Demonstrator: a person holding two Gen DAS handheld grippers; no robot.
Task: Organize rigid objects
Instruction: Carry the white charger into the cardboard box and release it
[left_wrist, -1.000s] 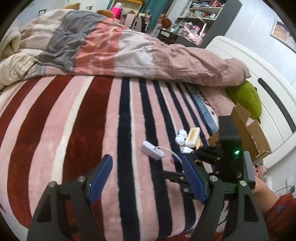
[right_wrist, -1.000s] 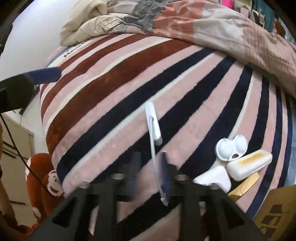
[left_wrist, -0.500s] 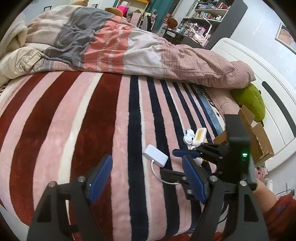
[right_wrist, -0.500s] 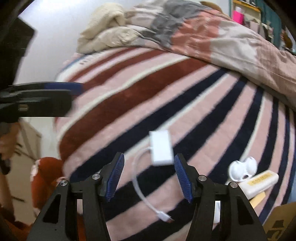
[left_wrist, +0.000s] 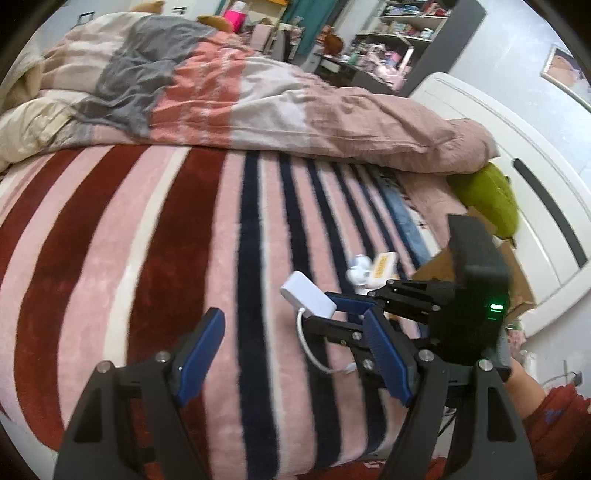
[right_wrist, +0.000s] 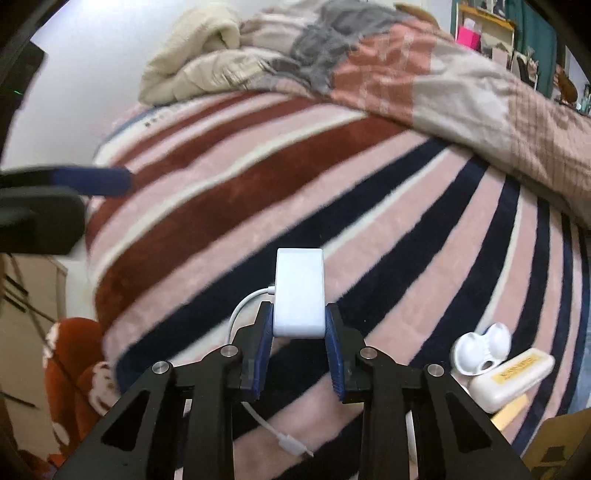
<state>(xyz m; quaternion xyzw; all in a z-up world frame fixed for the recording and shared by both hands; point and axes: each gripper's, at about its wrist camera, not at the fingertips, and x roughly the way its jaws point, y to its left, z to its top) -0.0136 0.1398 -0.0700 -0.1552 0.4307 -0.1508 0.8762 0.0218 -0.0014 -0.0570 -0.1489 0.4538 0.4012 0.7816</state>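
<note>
My right gripper is shut on a white rectangular adapter with a white cable that trails down to the blanket. In the left wrist view the adapter is held up off the striped blanket by the right gripper. My left gripper is open and empty, just left of and behind it. An open white earbud case, a cream case with a yellow label and a yellow item lie together at the right.
A cardboard box stands at the bed's right edge beside a green pillow. A rumpled duvet covers the far side of the striped blanket. A red plush toy lies off the bed's left edge.
My right gripper was open around the adapter lying on the blanket; it has shut on it and lifted it, with the cable hanging. My left gripper has stayed open.
</note>
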